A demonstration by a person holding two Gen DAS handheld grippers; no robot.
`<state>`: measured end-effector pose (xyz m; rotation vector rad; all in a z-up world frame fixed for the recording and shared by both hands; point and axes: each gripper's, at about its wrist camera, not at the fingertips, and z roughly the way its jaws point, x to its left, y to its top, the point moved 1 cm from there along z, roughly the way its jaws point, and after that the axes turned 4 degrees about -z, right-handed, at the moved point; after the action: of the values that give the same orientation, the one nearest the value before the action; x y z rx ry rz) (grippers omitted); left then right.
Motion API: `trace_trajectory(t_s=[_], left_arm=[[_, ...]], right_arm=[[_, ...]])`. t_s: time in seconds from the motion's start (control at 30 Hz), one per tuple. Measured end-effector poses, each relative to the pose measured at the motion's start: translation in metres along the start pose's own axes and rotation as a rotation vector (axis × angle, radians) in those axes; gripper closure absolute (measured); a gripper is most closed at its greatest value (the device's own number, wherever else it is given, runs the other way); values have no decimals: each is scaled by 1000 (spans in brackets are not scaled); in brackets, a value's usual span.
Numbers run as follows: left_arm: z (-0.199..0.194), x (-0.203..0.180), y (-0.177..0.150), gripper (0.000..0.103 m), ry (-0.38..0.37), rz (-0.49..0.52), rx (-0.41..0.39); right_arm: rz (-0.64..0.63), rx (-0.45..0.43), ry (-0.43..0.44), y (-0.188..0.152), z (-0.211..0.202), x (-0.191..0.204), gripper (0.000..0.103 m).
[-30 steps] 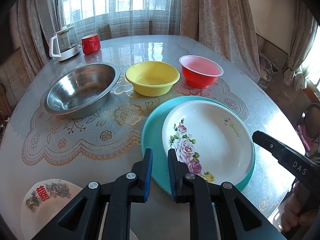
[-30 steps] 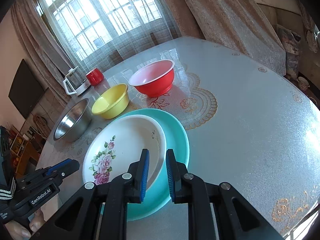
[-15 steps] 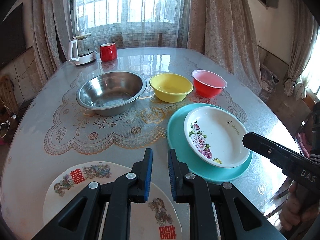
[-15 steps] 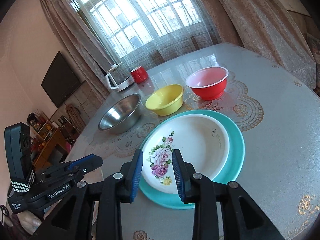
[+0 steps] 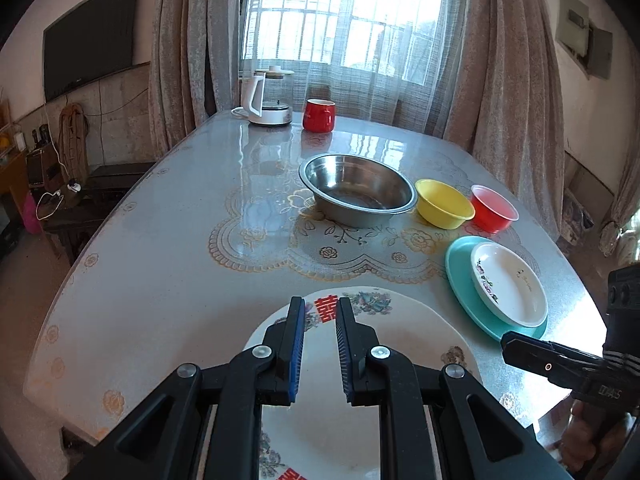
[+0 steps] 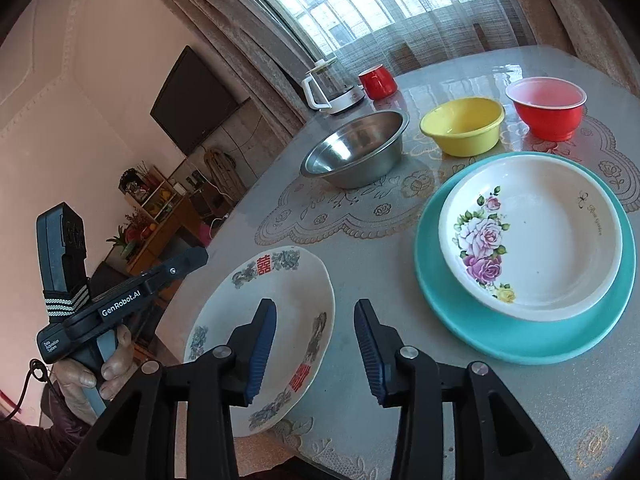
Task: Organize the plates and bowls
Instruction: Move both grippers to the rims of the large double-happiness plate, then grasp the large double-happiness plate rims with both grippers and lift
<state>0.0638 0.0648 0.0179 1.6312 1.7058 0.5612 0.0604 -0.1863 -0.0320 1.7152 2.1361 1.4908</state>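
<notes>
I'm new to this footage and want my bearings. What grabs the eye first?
The rose plate stacked on the teal plate at the table's right. Behind them stand three bowls in a row: steel, yellow, red. Nearest, a white plate with red characters lies under the opening right hand-held gripper.

right gripper, jaws opening, empty, over white dragon plate beside rose bowl

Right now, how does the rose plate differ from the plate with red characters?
The rose plate sits stacked on the teal plate; the plate with red characters lies alone on the table, near its edge. The rose plate carries pink and purple roses on one side and looks deeper; the plate with red characters has red characters and grey-blue motifs around its rim and looks shallower. Both are white, round, upright and empty.
</notes>
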Motion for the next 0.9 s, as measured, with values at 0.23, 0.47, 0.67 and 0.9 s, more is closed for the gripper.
trace_trajectory(t_s=[0.23,0.47,0.67,0.9], left_arm=[[-9,46,-23,87,-10,-78,16],[-6,62,-44,87,-69,-108,49],[2,62,-55,82,-87,-105,65],[18,63,-66,80,-125,-137,109]], right_arm=[[3,56,17,-11,20,7,62],[7,65,10,-14,22,7,59],[0,85,10,-17,29,8,59],[15,112,21,-23,42,5,60]])
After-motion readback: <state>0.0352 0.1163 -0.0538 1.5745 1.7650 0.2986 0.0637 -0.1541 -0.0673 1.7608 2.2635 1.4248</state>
